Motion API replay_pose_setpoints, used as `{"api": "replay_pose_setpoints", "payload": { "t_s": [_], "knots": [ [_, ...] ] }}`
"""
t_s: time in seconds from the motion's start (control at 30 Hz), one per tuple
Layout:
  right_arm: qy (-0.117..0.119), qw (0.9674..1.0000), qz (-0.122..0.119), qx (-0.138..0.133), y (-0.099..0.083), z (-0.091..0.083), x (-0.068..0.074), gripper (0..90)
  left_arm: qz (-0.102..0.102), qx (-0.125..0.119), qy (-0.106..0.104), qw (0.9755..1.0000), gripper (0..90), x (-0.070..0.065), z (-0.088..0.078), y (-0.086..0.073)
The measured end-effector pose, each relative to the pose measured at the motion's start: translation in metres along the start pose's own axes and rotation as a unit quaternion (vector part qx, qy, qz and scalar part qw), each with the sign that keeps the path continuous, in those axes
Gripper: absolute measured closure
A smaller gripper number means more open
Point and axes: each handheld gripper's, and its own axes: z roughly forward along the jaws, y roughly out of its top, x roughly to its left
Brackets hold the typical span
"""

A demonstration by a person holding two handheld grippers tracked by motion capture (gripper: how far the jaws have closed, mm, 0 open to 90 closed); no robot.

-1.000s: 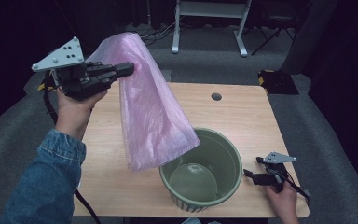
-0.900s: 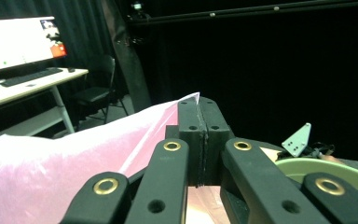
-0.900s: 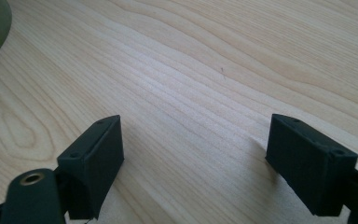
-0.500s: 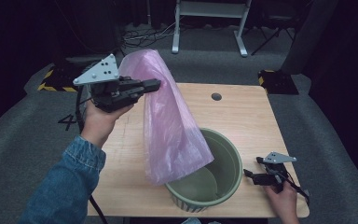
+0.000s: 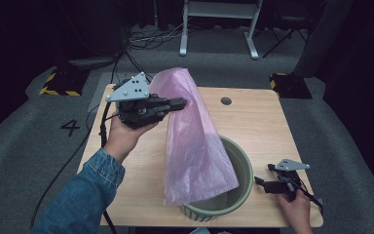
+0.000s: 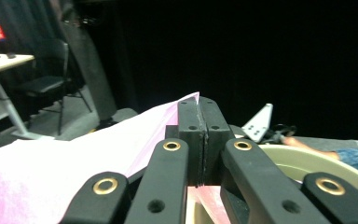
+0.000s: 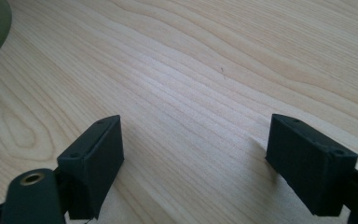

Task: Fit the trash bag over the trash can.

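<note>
The left gripper [image 5: 177, 103] is closed tight on the top edge of a pink plastic bag [image 5: 195, 146]; in the left gripper view the two black pads meet with only the thin pink film [image 6: 74, 172] pinched between them. The bag hangs down from this grip, and its lower open end rests over the near rim of a green bucket [image 5: 241, 161] that stands on the wooden table [image 5: 253, 122]. One part of the bag's bottom seems to lie inside the bucket, another part falls outside the front wall. The right gripper [image 5: 262, 183] rests on the table just beside the bucket, on its right side, with its jaws wide apart and nothing between them; the right gripper view shows bare wood [image 7: 191, 70] between the pads. I think the work is to line the bucket with the bag. The risk is that the bag's mouth stays flat and closed, so it would only lie over the rim instead of opening inside. Also the thin film could slip from the pinch, or the light bucket could tip or slide when the bag pulls on its rim, because nothing holds it.
</note>
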Motion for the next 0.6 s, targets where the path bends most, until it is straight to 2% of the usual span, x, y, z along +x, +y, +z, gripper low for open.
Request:
{"api": "replay_pose_setpoints", "payload": {
  "t_s": [0.13, 0.37, 0.47, 0.6],
  "knots": [
    [0.000, 1.0000, 0.000, 0.000, 0.000, 0.000, 0.000, 18.8, 0.006, 0.012, -0.017, 0.9998, 89.3, -0.010, 0.008, -0.005],
    [0.000, 1.0000, 0.000, 0.000, 0.000, 0.000, 0.000, 18.8, 0.002, 0.028, -0.040, 0.9988, 89.2, -0.023, 0.023, -0.018],
    [0.000, 1.0000, 0.000, 0.000, 0.000, 0.000, 0.000, 18.8, -0.002, 0.038, -0.052, 0.9979, 89.2, -0.030, 0.028, -0.024],
    [0.000, 1.0000, 0.000, 0.000, 0.000, 0.000, 0.000, 18.8, 0.004, 0.054, -0.064, 0.9965, 89.2, -0.039, 0.034, -0.031]
  ]
}}
